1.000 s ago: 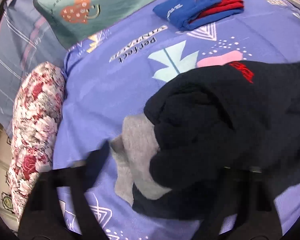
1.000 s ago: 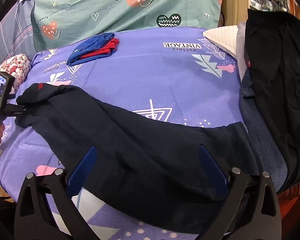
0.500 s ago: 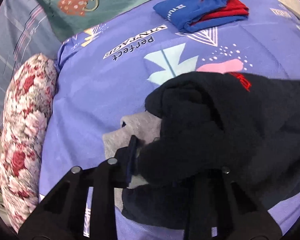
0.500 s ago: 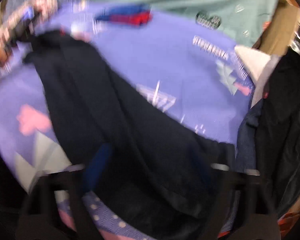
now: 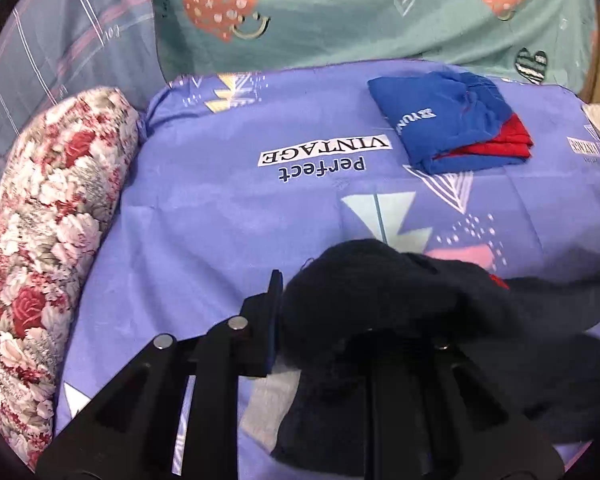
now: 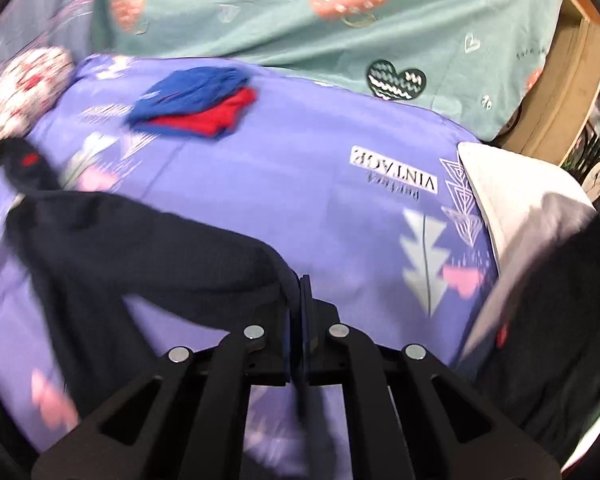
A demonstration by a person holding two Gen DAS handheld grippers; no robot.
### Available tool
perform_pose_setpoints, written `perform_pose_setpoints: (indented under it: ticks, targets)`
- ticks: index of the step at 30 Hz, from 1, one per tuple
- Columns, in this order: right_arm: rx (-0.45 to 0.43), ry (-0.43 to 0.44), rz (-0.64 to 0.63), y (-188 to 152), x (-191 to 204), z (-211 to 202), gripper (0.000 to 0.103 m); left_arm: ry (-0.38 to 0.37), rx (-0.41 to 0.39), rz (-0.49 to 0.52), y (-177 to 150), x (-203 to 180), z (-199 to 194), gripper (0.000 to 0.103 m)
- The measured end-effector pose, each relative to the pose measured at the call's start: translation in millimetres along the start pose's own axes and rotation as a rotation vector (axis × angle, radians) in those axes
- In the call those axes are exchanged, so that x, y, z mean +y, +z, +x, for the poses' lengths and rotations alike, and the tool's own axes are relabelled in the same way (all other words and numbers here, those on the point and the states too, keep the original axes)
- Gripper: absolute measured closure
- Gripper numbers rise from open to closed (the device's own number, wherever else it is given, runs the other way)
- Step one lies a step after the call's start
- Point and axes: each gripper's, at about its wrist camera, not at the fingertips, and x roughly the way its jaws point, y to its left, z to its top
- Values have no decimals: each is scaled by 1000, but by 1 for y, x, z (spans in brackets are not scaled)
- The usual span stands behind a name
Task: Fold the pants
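1. Your left claw (image 5: pixel 320 304) is closing on a thick bunch of the dark pants (image 5: pixel 400 320); cloth fills the gap and covers the right finger.
2. Your right claw (image 6: pixel 296 300) is pinched tight on a thin edge of the same pants (image 6: pixel 140 248), which trail off to its left.
3. The pants hang between both claws above the purple sheet (image 5: pixel 220 220), partly lifted.
4. Ahead of the left claw and to its right lies a folded blue and red garment (image 5: pixel 452 128).
5. A floral pillow (image 5: pixel 40 240) sits far left of the left claw.
6. A white pillow (image 6: pixel 512 192) lies right of the right claw.
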Motion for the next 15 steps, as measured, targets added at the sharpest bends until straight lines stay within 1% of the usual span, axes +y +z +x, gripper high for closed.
perform_pose_setpoints:
  ticks: [1, 2, 3, 4, 5, 6, 7, 8, 9, 10, 11, 13, 15]
  targets:
    - [-1, -23, 12, 17, -9, 17, 99, -8, 34, -37, 16, 2, 18, 72]
    - [-5, -73, 4, 35, -16, 36, 90, -6, 73, -54, 28, 3, 36, 62]
    - [20, -208, -23, 53, -20, 66, 74, 3, 139, -56, 39, 2, 60, 34]
    - [67, -354, -34, 65, -24, 94, 35, 8, 224, -77, 51, 6, 91, 22]
    - [85, -392, -31, 68, -26, 107, 26, -9, 266, -108, 56, 12, 106, 23]
    - [94, -384, -6, 69, -26, 113, 27, -40, 305, -146, 59, 21, 117, 23]
    - [77, -377, 22, 68, -24, 108, 27, -95, 337, -210, 61, 34, 121, 23]
    - [58, -369, 38, 64, -22, 100, 26, -136, 335, -247, 60, 43, 116, 23]
    - [33, -345, 44, 56, -17, 86, 26, -154, 316, -266, 58, 49, 107, 22]
    - [17, -324, 32, 47, -11, 74, 26, -123, 284, -250, 53, 54, 90, 19]
    - [5, -313, 13, 36, -5, 61, 25, -108, 267, -230, 46, 55, 76, 18]
    - [-31, -304, -29, 6, 3, 28, 24, -125, 248, -196, 21, 56, 45, 17]
    - [-55, -294, -45, -24, 5, -1, 16, -132, 242, -176, -15, 58, 15, 17]
